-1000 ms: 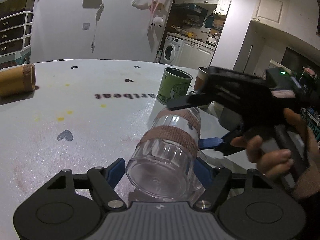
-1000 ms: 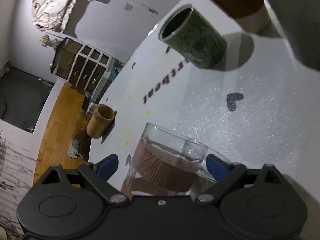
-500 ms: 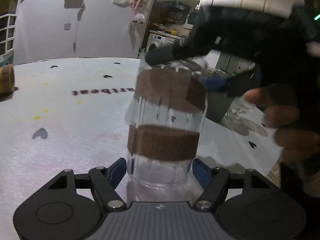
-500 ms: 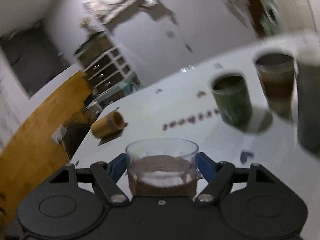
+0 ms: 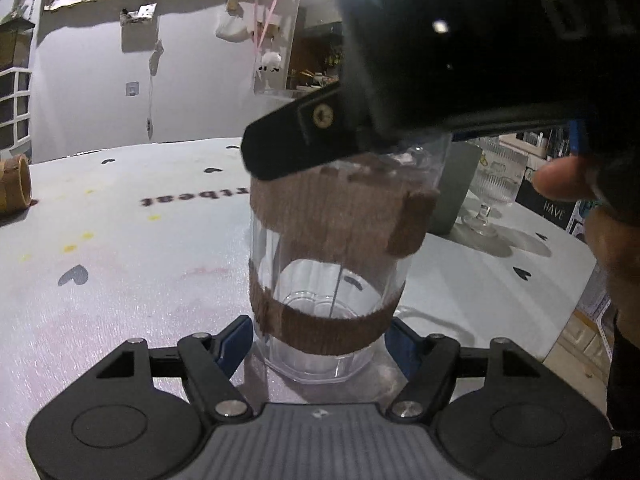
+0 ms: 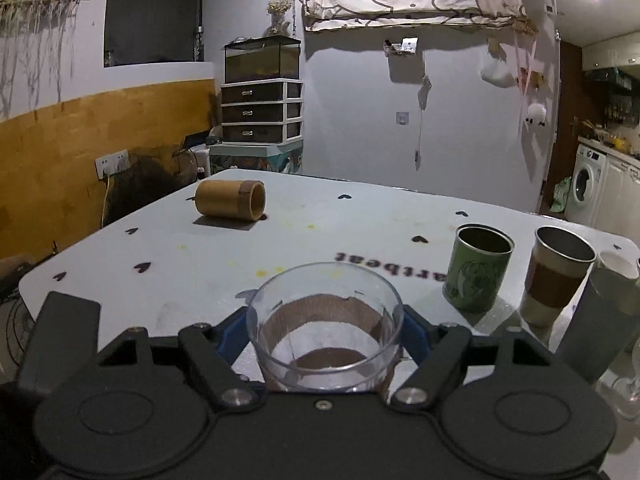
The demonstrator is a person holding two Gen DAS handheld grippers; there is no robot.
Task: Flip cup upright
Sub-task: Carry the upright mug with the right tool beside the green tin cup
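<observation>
A clear plastic cup with two brown fabric bands stands upright on the white table, mouth up. My left gripper has its blue pads on both sides of the cup's base. My right gripper grips the cup near its rim from above; its black body fills the top right of the left wrist view. A bamboo cup lies on its side at the table's far left.
A green tin, a steel cup with a brown sleeve and a grey cup stand upright at the right. A stemmed glass stands behind them. The table edge is close at the right.
The cup lay on its side a second ago. Both grippers turned it, and it now stands upright on the table with its base down.
</observation>
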